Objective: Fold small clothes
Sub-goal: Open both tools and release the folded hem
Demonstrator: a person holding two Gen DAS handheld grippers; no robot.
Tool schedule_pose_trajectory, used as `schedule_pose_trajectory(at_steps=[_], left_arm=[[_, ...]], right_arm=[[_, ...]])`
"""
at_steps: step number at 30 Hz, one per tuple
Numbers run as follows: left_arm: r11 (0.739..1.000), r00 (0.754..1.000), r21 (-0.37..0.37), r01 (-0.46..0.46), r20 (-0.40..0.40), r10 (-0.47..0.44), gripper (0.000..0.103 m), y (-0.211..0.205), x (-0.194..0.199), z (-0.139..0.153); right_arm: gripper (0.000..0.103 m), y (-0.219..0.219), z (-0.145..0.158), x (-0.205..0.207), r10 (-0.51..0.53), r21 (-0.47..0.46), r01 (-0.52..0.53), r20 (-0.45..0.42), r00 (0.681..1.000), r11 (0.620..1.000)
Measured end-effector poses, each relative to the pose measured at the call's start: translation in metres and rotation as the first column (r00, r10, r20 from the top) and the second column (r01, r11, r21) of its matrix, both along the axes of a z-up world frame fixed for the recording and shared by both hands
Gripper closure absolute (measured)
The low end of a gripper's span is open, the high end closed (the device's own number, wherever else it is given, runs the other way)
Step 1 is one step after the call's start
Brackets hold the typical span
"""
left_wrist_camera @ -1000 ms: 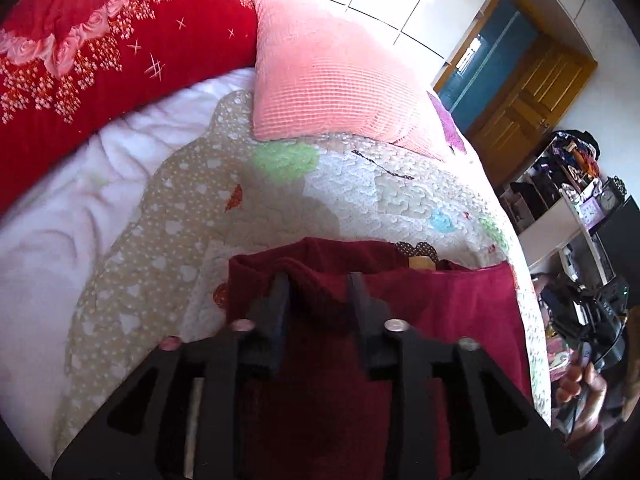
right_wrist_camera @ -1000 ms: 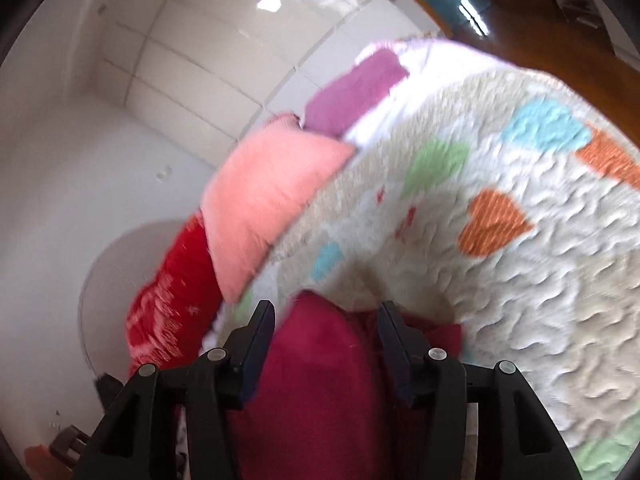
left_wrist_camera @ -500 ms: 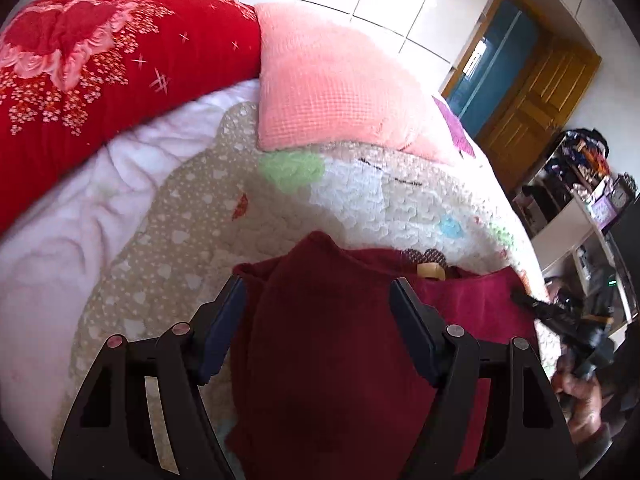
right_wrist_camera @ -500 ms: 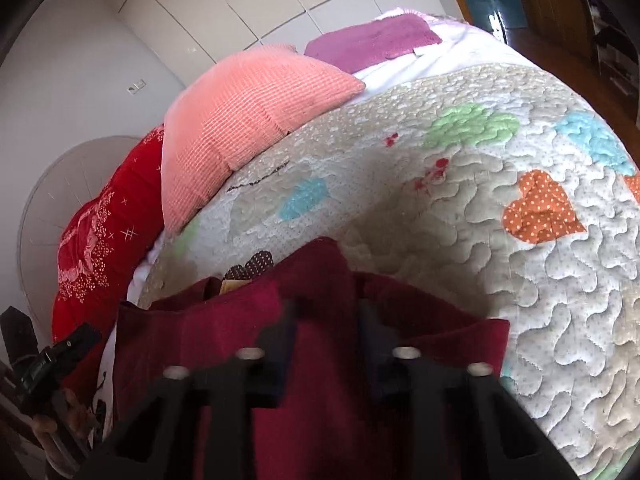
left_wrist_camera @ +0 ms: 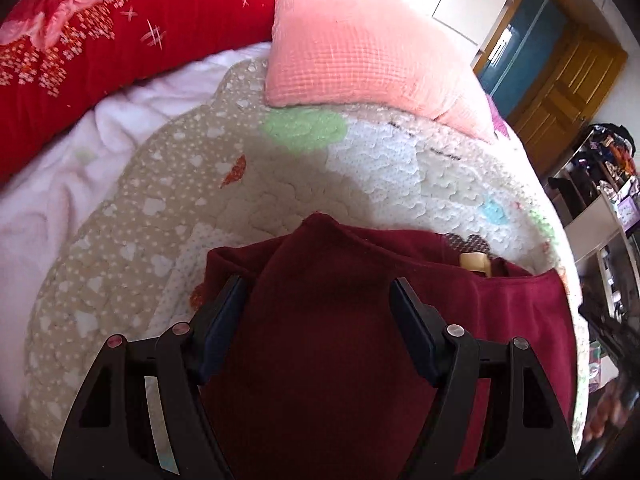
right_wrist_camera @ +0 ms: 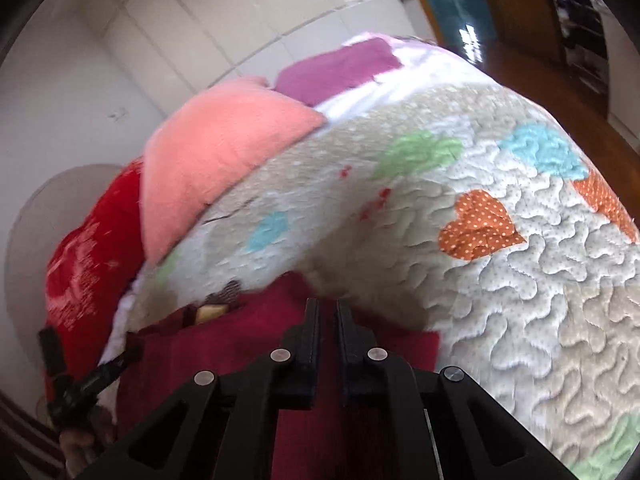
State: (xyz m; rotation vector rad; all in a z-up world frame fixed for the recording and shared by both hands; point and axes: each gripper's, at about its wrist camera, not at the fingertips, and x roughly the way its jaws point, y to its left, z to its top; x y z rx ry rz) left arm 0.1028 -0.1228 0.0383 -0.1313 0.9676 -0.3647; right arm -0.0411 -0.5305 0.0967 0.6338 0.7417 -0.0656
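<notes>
A dark red garment (left_wrist_camera: pixel 344 344) lies on a quilted bedspread (left_wrist_camera: pixel 168 216) patterned with coloured hearts, near the edge of the bed closest to both cameras. A fold of it rises to a small peak in front of the left gripper (left_wrist_camera: pixel 318 304), whose jaws stand wide apart on either side of the cloth without pinching it. A small tan label (left_wrist_camera: pixel 474 262) shows at the far edge of the garment, beside a dark dotted heart on the quilt.

In the right wrist view the right gripper (right_wrist_camera: pixel 328 314) has its fingers drawn nearly together, with only a thin slit between them, and the same garment (right_wrist_camera: pixel 224 352) bunches up right at their tips; the jaws appear clamped on a ridge of the fabric, though the blur makes the contact itself hard to read.

Further up the bed a pink pillow (left_wrist_camera: pixel 360 44) rests on the quilt, touching a red flowered blanket (left_wrist_camera: pixel 100 28) to its left. A purple cloth (right_wrist_camera: pixel 336 70) lies beyond the pillow. A wooden door (left_wrist_camera: pixel 560 88) stands at the far right
</notes>
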Motion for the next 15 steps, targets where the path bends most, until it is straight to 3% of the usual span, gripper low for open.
schedule_pose_trajectory(at_steps=[4,6,8,10,15], left_arm=[[1.000,0.999,0.009,0.009,0.049,-0.009,0.029,0.008,-0.019,0.016],[1.000,0.999,0.002,0.011,0.042,-0.011,0.029,0.012,-0.027,0.019],[1.000,0.999,0.010,0.016,0.036,-0.017,0.029,0.016,-0.037,0.021],[1.000,0.998,0.018,0.025,0.061,-0.026,0.029,0.022,-0.046,0.025],[1.000,0.998,0.030,0.001,0.058,-0.002,0.029,0.034,-0.044,0.030]], right_arm=[[0.093,0.036,0.016,-0.017,0.152,-0.073,-0.154,-0.023,0.988,0.985],[0.087,0.047,0.014,-0.014,0.154,-0.144,-0.162,-0.067,0.986,0.976],[0.064,0.045,0.009,-0.009,0.084,-0.207,-0.100,-0.084,0.993,0.973],[0.056,0.033,0.002,-0.002,0.026,-0.186,-0.040,-0.075,0.997,0.982],[0.057,0.019,-0.025,0.031,0.076,-0.090,-0.086,-0.108,0.991,0.992]])
